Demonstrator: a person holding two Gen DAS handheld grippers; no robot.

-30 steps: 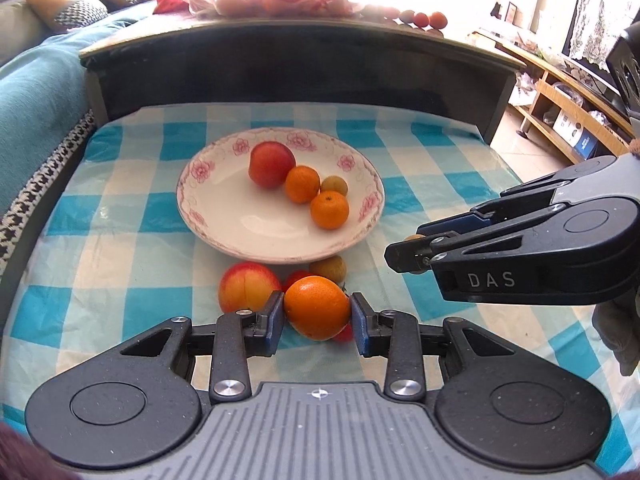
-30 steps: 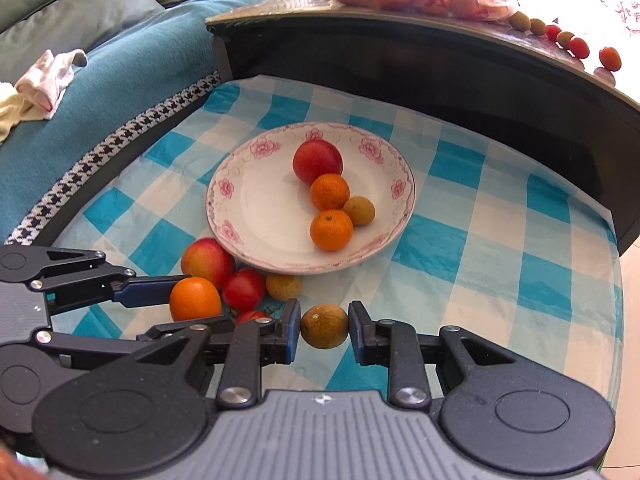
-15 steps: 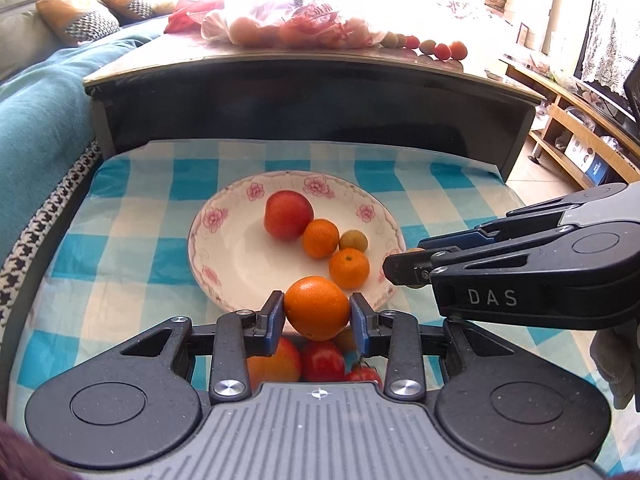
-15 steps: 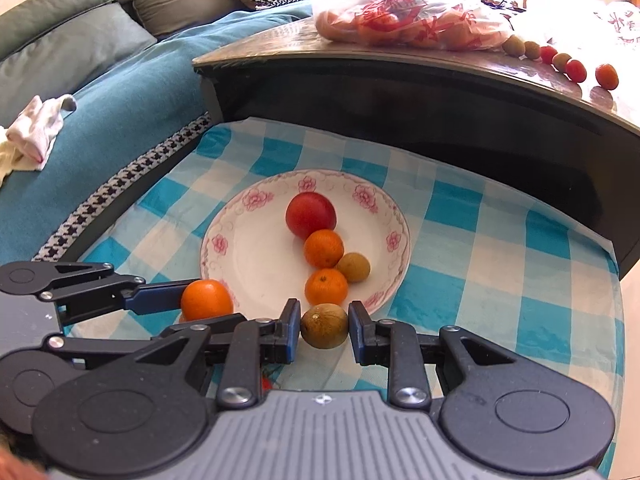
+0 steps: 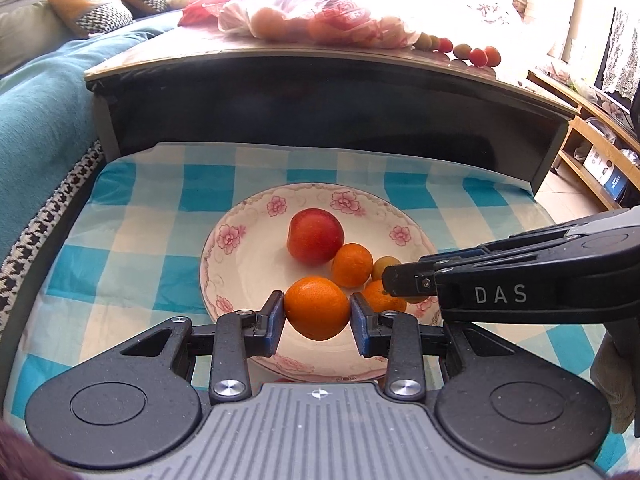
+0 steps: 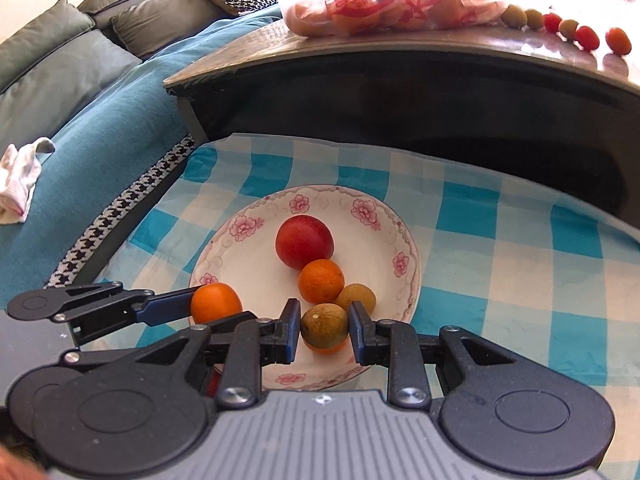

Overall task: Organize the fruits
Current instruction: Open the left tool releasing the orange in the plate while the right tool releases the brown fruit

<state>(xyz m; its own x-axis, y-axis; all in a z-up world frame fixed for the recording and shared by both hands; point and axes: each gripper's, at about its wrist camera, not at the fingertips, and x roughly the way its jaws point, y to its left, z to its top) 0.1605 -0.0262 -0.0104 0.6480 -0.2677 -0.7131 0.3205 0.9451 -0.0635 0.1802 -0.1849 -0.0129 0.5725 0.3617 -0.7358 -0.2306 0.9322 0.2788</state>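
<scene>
A white plate with pink flowers (image 5: 240, 256) (image 6: 248, 252) lies on the blue checked cloth. It holds a red peach (image 5: 315, 236) (image 6: 304, 242), a small orange (image 5: 352, 265) (image 6: 321, 281), a yellow-green fruit (image 6: 356, 298) and another orange (image 5: 374, 294). My left gripper (image 5: 317, 317) is shut on an orange (image 5: 317, 308) (image 6: 216, 303) above the plate's near part. My right gripper (image 6: 324, 330) is shut on a brownish-green fruit (image 6: 324, 327) above the plate's near right part; in the left wrist view its fingertips (image 5: 404, 282) cover that fruit.
A dark raised table (image 5: 320, 92) behind the cloth carries a plastic bag of fruit (image 6: 384, 0) and a row of small tomatoes (image 6: 580, 34). A teal sofa (image 6: 100, 120) with a white cloth (image 6: 18, 180) lies left. Shelves (image 5: 600, 160) stand right.
Both grippers have lifted their fruit off the cloth and carried it forward over the plate. The loose fruit on the cloth has dropped out of sight beneath the grippers.
</scene>
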